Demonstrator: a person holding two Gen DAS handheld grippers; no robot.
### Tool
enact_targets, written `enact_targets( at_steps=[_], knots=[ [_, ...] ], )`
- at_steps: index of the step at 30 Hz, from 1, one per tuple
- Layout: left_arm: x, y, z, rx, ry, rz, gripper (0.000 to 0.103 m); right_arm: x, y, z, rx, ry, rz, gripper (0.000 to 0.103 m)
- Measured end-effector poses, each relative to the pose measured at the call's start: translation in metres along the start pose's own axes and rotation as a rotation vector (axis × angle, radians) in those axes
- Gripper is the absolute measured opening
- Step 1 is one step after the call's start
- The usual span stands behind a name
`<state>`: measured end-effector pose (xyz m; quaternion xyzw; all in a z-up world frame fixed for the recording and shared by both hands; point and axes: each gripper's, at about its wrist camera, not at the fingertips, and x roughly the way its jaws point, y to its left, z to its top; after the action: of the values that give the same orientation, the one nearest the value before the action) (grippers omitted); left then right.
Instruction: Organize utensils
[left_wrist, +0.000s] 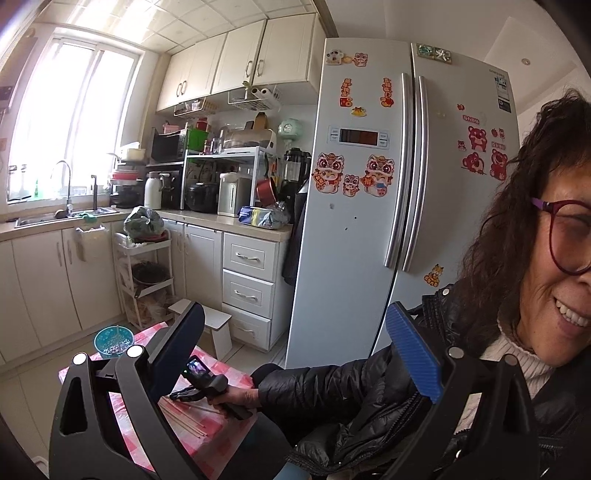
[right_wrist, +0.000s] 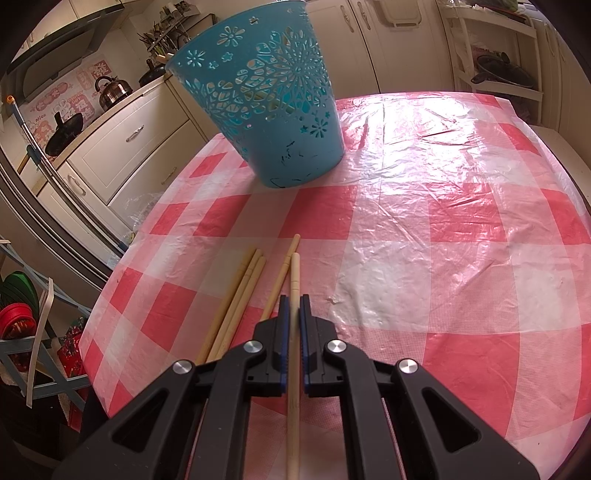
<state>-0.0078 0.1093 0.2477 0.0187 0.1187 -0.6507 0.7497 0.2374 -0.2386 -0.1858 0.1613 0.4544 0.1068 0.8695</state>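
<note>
A teal perforated utensil basket (right_wrist: 266, 96) stands on the pink-and-white checked tablecloth (right_wrist: 424, 240). Several wooden chopsticks (right_wrist: 240, 295) lie on the cloth in front of it. My right gripper (right_wrist: 294, 301) is shut on one chopstick (right_wrist: 294, 273), which runs between its blue pads toward the basket. My left gripper (left_wrist: 295, 332) is open and empty, held high above the table and pointing at the kitchen. In the left wrist view the basket (left_wrist: 113, 341), the chopsticks (left_wrist: 188, 421) and the right gripper (left_wrist: 207, 387) show low down.
A grey double-door fridge (left_wrist: 388, 184) stands behind the table, with white cabinets and a counter (left_wrist: 221, 221) to its left. A white step stool (left_wrist: 218, 325) stands by the drawers. The person (left_wrist: 517, 295) sits close at the right.
</note>
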Motion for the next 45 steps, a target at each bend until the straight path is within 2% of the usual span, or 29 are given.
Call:
enact_targets(
  at_steps=[4,7,16,23,26,28,30,34,37,41,45],
  knots=[
    [-0.007,-0.001,-0.001,-0.008,-0.021,-0.024,0.095,0.000,0.000,0.000,0.000,0.000,-0.001,0.006],
    [-0.009,-0.002,-0.005,-0.002,-0.040,-0.008,0.095,0.000,0.000,0.000,0.000,0.000,0.000,0.006],
    [-0.006,0.004,-0.036,-0.053,-0.093,-0.011,0.095,0.000,-0.001,0.001,0.003,0.001,0.004,0.006],
    [0.002,0.015,-0.039,-0.082,-0.084,0.030,0.095,0.000,-0.001,0.001,0.006,0.004,0.004,0.006],
    [0.016,0.023,-0.040,-0.084,-0.066,0.084,0.095,0.001,-0.001,0.002,0.009,0.006,0.004,0.006],
    [0.029,0.033,-0.042,-0.092,-0.056,0.142,0.095,0.001,-0.001,0.002,0.008,0.006,0.002,0.006],
    [0.046,0.049,-0.048,-0.125,-0.063,0.243,0.095,0.001,0.000,0.002,0.009,0.008,0.000,0.006],
    [0.095,0.092,-0.083,-0.191,-0.061,0.545,0.095,0.001,0.003,0.002,-0.009,0.009,-0.020,0.005],
    [0.143,0.145,-0.129,-0.351,0.028,0.730,0.095,0.002,0.005,0.002,-0.019,0.008,-0.025,0.005],
    [0.190,0.213,-0.195,-0.567,0.100,0.821,0.095,0.000,0.006,0.002,-0.029,0.000,-0.031,0.006],
    [0.218,0.254,-0.238,-0.565,0.145,0.974,0.095,-0.007,-0.003,0.003,0.011,-0.030,0.017,0.006]
  ],
)
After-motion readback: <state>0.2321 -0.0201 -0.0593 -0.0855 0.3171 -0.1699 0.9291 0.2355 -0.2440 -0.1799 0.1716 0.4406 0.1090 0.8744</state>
